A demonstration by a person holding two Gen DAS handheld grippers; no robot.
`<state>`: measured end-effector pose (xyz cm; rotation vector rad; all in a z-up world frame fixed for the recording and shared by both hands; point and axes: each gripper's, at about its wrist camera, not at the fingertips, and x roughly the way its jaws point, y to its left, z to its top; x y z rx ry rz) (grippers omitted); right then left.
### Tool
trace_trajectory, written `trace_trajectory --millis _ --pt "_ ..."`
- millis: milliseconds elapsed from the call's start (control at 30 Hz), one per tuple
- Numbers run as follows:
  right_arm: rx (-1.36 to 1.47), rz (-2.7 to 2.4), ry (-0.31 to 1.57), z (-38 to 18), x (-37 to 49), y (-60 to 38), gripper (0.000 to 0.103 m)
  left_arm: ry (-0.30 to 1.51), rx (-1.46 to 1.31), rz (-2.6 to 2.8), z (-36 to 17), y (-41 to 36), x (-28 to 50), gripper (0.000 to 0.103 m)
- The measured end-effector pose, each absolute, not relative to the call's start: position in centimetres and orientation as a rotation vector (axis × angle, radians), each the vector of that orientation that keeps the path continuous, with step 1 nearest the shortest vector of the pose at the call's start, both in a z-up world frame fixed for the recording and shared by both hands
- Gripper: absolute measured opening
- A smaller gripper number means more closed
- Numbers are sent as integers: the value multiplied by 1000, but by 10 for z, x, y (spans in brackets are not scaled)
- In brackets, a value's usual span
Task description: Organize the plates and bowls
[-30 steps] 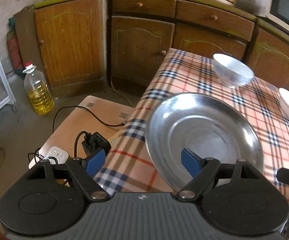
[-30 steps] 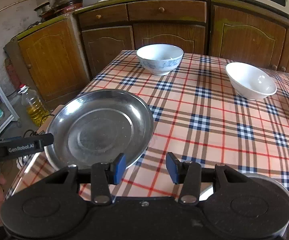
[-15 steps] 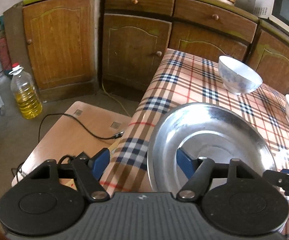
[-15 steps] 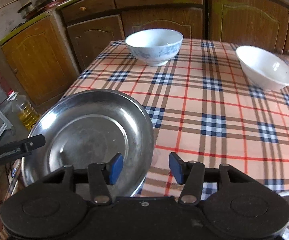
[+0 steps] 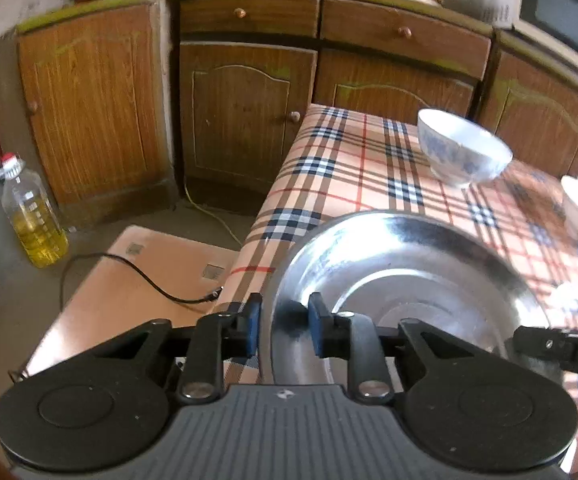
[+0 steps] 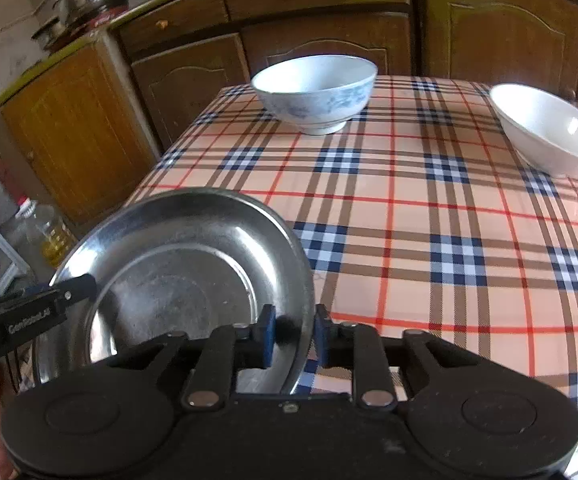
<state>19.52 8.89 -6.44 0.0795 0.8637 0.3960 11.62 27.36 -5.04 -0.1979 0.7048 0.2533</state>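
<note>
Left wrist view: left tongs are clamping the steel plate's rim, lower centre; right tongs are closing on the opposite rim, sharing its weight for lifting.

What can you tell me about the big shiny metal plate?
The metal plate is round and silvery, like steel, with a flat middle, sloping sides and a scuffed, empty inside. It sits at the near left corner of the checked tablecloth. The left gripper pinches its left rim; the right gripper, closing, clamps the opposite rim.
</note>
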Motion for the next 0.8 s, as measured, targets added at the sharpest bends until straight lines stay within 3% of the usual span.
trace_trajectory --millis 800 --pt "49 451 672 15 153 77 19 636 -190 288 18 259 75 18"
